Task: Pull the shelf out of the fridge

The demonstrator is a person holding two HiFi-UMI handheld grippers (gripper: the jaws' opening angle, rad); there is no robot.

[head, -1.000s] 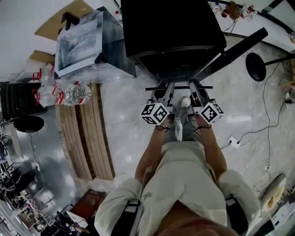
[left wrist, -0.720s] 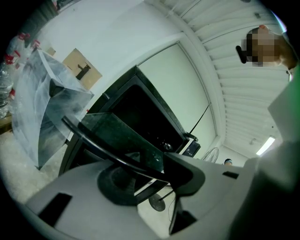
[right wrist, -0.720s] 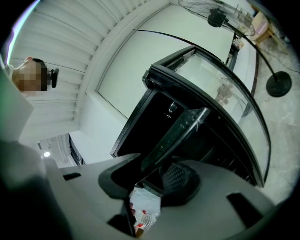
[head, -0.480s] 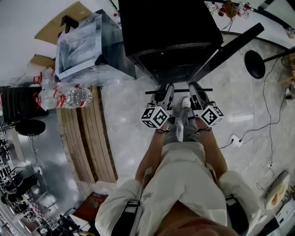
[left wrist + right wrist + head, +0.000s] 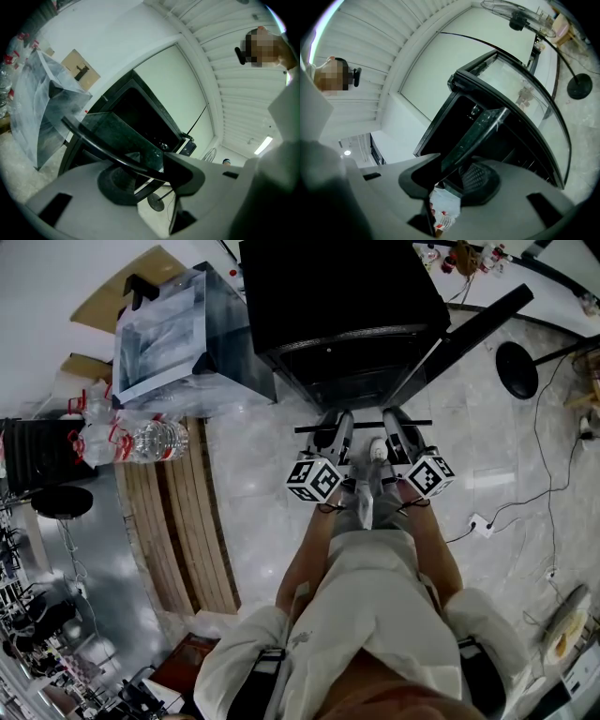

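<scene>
Glossy marble floor (image 5: 253, 479), wooden pallet (image 5: 178, 521)

Head view: from high over the fridge (image 5: 347, 324), facing steeply down on its top and the floor (image 5: 253, 484) before it, well apart from both.

Left gripper view: from low and close before the fridge (image 5: 154, 117), tilted, looking along the jaws into the open front, with the shelf (image 5: 117, 133) edge right at the lens.

Right gripper view: from just beside, equally low and close to the fridge (image 5: 497, 117), with the shelf (image 5: 476, 131) edge again at the lens.

Shared by all three: fridge front and shelf (image 5: 364, 423) edge. Shared by both gripper views besides: slatted ceiling (image 5: 243, 93) (image 5: 370, 47) above the fridge.
</scene>
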